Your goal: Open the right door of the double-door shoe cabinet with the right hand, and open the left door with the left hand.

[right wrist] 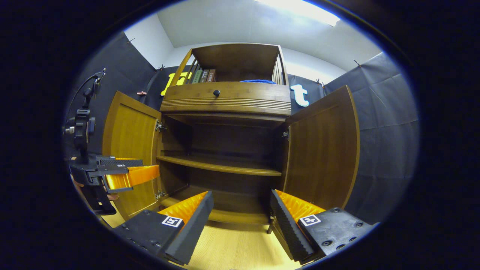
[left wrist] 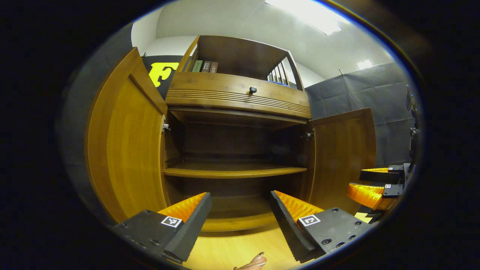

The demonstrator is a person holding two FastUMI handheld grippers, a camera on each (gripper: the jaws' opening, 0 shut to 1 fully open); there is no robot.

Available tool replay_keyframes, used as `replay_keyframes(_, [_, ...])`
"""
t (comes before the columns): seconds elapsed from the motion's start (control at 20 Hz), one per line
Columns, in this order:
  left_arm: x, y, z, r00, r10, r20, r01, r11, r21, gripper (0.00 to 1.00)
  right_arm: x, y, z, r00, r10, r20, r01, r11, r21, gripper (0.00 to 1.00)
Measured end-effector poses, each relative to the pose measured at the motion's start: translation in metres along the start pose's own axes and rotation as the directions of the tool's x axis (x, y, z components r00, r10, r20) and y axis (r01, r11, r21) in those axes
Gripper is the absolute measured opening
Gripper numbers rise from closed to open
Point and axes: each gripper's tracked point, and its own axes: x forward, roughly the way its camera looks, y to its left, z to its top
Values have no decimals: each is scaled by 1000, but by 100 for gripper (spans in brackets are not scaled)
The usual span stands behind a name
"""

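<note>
With both doors swung wide, the shoe cabinet (right wrist: 225,150) shows 1 bare shelf (right wrist: 221,165). Left door (left wrist: 127,142) and right door (right wrist: 322,150) stand open. Left gripper (left wrist: 240,217) and right gripper (right wrist: 240,217) hang apart, seemingly touching nothing.

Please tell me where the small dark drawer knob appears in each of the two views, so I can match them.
Left gripper view: the drawer knob sits upper centre, on the drawer front above the open cabinet.
Right gripper view: the drawer knob sits upper centre, slightly left.
Shared landmark: the middle shelf below it.
</note>
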Motion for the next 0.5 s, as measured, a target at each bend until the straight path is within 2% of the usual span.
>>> replay_keyframes(0.5, [-13,9,4,1000,10,12,-10,1000,4,97,-5,15,2,1000,22,3,-22,1000,-6,97])
